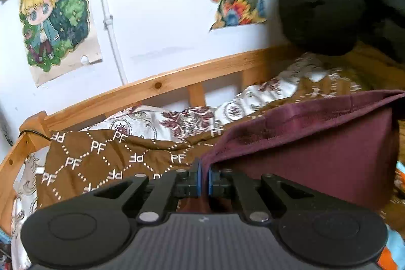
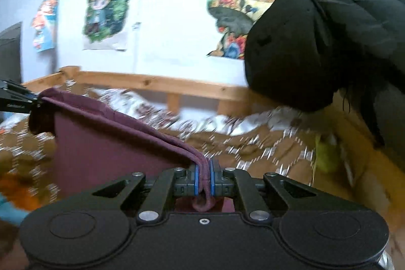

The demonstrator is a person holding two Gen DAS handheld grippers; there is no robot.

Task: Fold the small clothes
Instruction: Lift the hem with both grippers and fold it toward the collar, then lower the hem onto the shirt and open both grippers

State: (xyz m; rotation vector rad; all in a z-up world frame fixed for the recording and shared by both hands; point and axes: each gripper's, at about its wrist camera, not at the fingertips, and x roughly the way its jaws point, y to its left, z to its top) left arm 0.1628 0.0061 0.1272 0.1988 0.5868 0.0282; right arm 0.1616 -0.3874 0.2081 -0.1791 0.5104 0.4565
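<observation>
Two black two-finger grippers, the left gripper [image 1: 203,175] and the right gripper [image 2: 205,175], each clamp a corner of a maroon cotton garment [image 1: 303,143], hanging above the brown patterned bedspread [image 1: 101,156]. Keep its top hem taut and level, then lay it flat toward the wooden bed rail [image 1: 157,85].

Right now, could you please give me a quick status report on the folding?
Left gripper and right gripper both shut on maroon garment, held up over the bedspread. Nothing in the way.

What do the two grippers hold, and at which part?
Both hold the maroon garment: left gripper and right gripper each pinch an end of its upper hem.
</observation>
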